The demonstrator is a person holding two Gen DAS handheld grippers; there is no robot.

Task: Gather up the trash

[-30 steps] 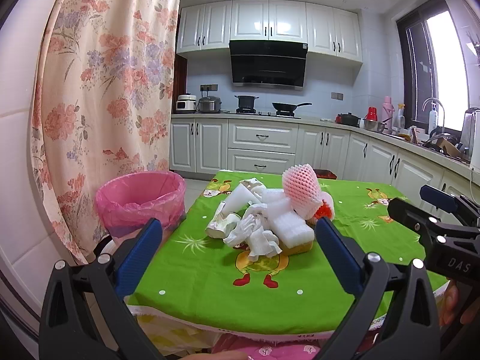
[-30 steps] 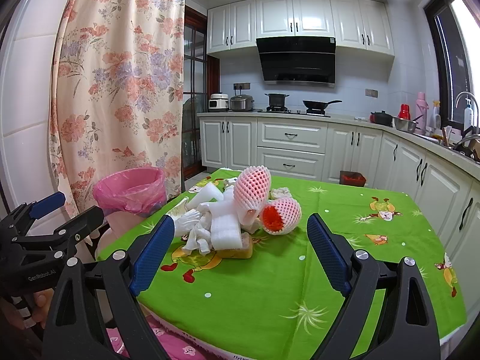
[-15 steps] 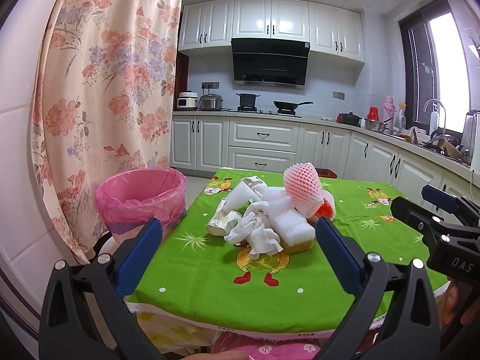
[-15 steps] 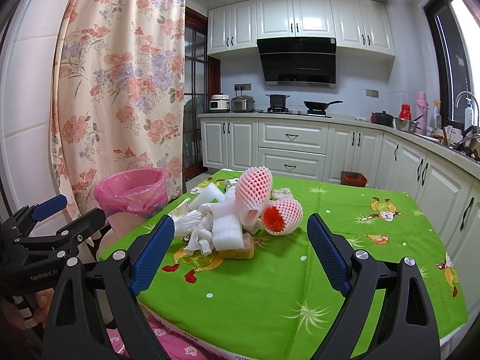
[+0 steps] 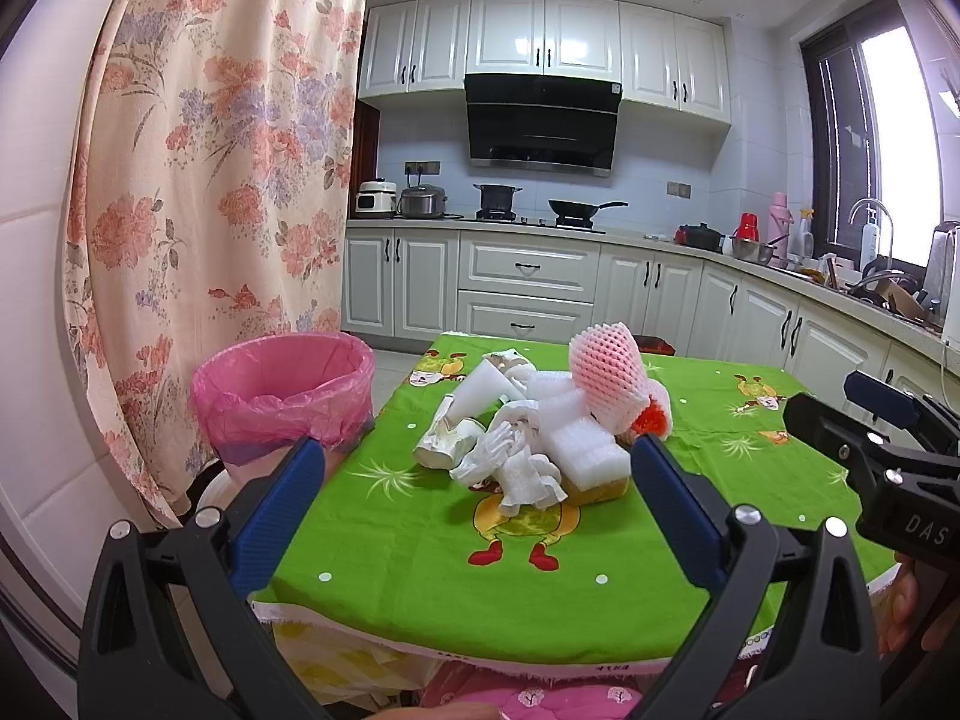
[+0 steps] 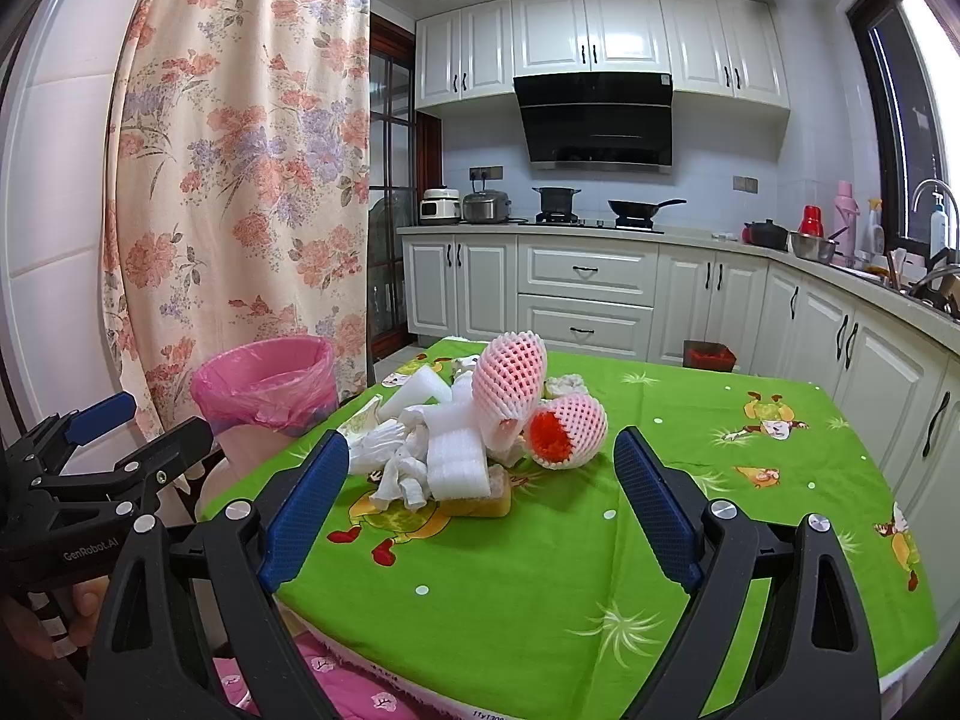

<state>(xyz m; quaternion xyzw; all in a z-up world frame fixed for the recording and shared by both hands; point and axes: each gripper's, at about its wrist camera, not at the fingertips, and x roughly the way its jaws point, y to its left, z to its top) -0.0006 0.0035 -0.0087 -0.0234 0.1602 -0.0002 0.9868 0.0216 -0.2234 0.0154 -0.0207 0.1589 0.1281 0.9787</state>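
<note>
**Both grippers spread wide, trash pile untouched**

Left gripper (image 5: pixel 474 504) and right gripper (image 6: pixel 480 504): ribbed blue pads wide apart, holding nothing. Centre frame on the glossy green cartoon-print tablecloth (image 5: pixel 420 546): heap of white foam sheets (image 5: pixel 585 450), crumpled white paper (image 5: pixel 516 468), two pink foam mesh fruit sleeves (image 6: pixel 510 384), possibly a yellow sponge underneath. Pink-lined round bin (image 5: pixel 282 390) sits mid-left, beside the table.

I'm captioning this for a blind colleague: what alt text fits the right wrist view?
A pile of trash, white foam pieces and pink fruit nets, sits on a green tablecloth between the open right tool. A pink-lined bin stands at the table's left, with the left tool nearby.
</note>
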